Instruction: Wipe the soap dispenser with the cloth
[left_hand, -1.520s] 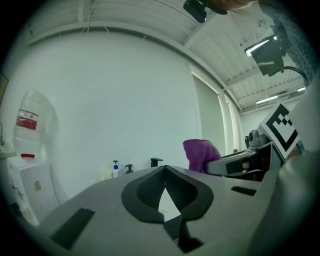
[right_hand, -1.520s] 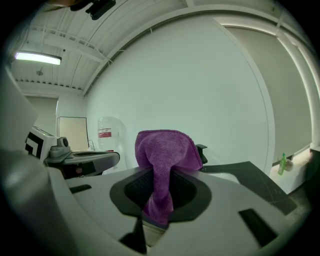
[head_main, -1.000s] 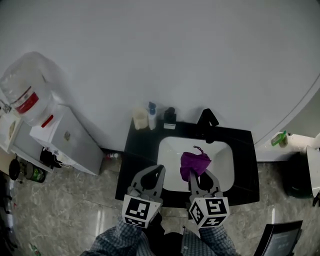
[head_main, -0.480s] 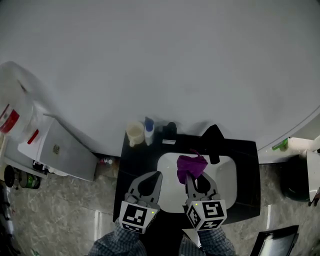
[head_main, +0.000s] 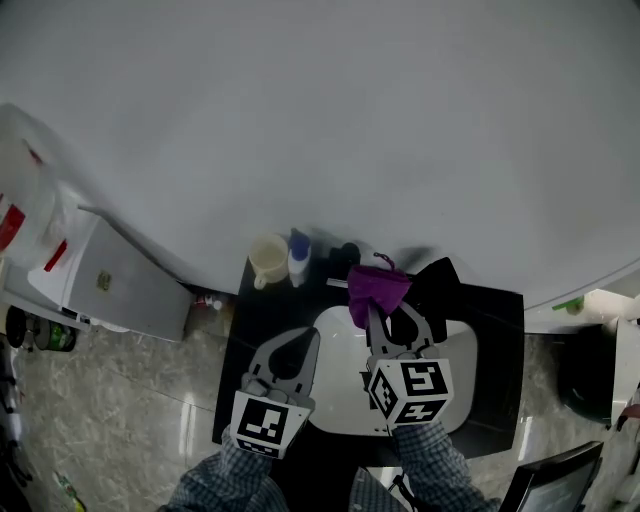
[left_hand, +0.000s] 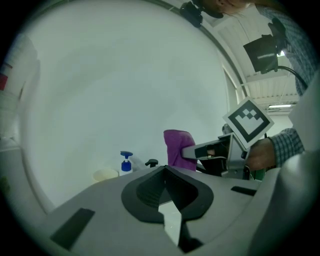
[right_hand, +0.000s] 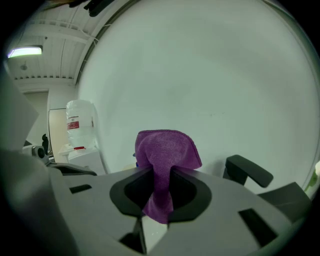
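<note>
Head view: a black counter (head_main: 235, 350) with a white sink (head_main: 340, 392) is seen from above, set against a plain wall
Right gripper (head_main: 383, 318): clamped on the cloth (head_main: 377, 287); a purple fold is pinched between the jaws and bunched above their tips, held over the back rim of the sink
Left gripper (head_main: 303, 338): jaws are pressed together with nothing between them; it is held over the sink's near-left rim
Dispensers: two pump bottles stand upright at the back of the counter by the wall, a blue pump (head_main: 298, 258) and a black pump (head_main: 345, 253) to its right; which one the task means cannot be told
Cup (head_main: 267, 260): pale, just left of the blue pump
Key relation: both bottles lie ahead and to the left of the cloth; the black pump is just beside the cloth's left edge, though contact cannot be judged, and the blue pump is a little further left
Nearer gripper: the right, which carries the cloth; the left is well short of the bottles
Long axis: vertical for both bottles, so strokes along the body are judged to suit
Writing: none can be read; only square markers are seen on the gripper cubes, and the red label on the water jug (right_hand: 79, 115) is too small
</note>
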